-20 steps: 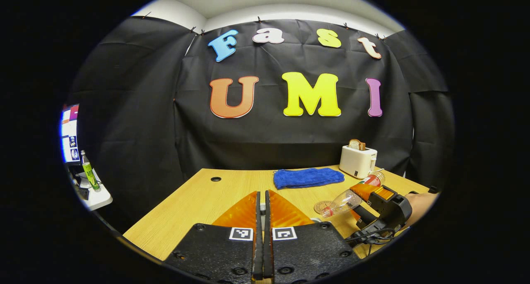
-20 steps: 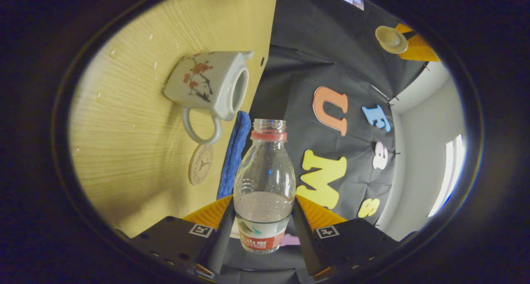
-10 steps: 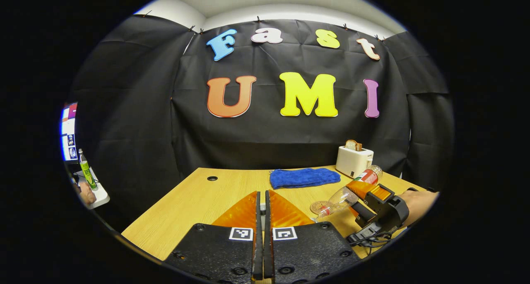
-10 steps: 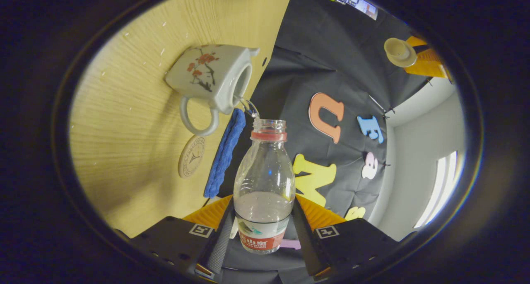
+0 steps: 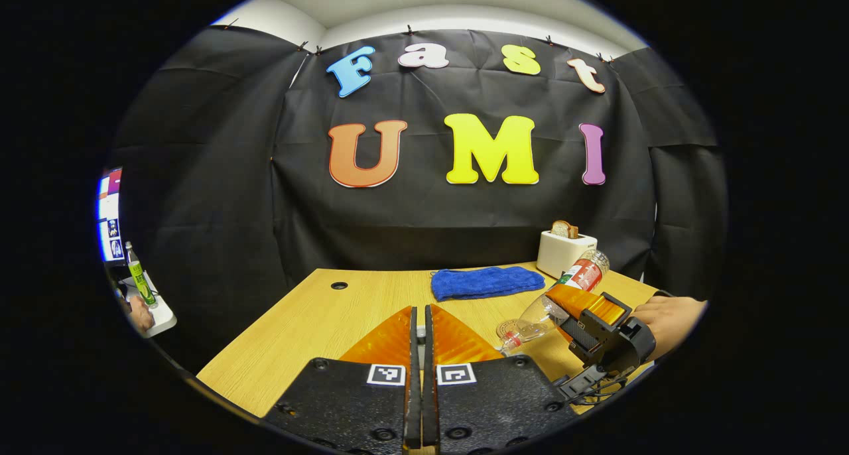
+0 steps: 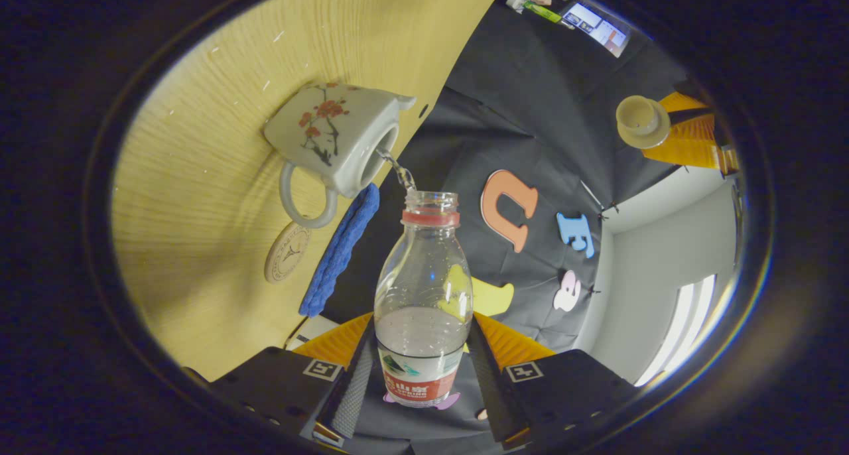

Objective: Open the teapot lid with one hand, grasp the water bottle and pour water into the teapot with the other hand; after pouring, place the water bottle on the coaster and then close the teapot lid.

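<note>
Right gripper (image 6: 422,375) is clamped on the water bottle (image 6: 423,296), one finger pressed against each side of its labelled lower body. In the right gripper view the bottle is uncapped and tipped, and a thin stream of water (image 6: 396,170) runs from its mouth into the open top of the teapot (image 6: 328,133). That teapot is white with a painted red blossom branch and stands lidless on the tabletop (image 6: 212,256). Beside the teapot's handle lies a round coaster (image 6: 287,261), and just past the coaster lies a folded blue cloth (image 6: 339,250). Left gripper (image 5: 417,349) has its fingers closed together in its own view; seen from the right gripper view, it holds the teapot lid (image 6: 642,121) in the air, well apart from the teapot. In the left gripper view a white toaster (image 5: 564,254) with a bread slice stands behind the tilted bottle, and a hand (image 5: 670,317) grips the right gripper's body.
</note>
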Demonstrator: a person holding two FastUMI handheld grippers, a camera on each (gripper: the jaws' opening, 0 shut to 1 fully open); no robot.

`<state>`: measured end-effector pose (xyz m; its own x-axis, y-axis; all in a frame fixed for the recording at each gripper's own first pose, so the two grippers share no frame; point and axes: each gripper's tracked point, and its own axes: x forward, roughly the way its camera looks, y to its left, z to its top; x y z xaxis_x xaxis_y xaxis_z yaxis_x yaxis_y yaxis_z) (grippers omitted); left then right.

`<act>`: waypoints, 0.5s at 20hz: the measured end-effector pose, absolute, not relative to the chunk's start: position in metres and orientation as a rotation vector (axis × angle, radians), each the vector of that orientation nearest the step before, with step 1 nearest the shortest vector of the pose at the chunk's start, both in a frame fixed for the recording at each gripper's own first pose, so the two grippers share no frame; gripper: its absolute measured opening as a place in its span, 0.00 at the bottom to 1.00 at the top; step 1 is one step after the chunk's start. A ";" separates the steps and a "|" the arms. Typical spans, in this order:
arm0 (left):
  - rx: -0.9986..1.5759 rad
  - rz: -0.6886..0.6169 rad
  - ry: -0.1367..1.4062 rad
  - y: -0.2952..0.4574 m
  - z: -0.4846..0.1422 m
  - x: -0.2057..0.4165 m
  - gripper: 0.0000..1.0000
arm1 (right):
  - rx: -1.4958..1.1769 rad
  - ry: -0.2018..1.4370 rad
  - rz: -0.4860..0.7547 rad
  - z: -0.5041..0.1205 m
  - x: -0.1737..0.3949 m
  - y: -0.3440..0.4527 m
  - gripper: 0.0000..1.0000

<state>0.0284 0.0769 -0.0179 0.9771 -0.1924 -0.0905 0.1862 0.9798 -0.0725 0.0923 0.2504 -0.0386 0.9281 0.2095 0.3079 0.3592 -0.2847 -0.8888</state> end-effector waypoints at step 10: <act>-0.044 -0.179 0.111 0.080 -0.023 0.029 0.04 | -2.002 -0.503 -0.217 -0.028 0.088 0.257 0.74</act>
<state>0.0290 0.0800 -0.0232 0.9779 -0.1801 -0.1061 0.1752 0.9831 -0.0537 0.0879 0.2574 -0.0281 0.8965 0.2553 0.3620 0.4385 -0.3962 -0.8067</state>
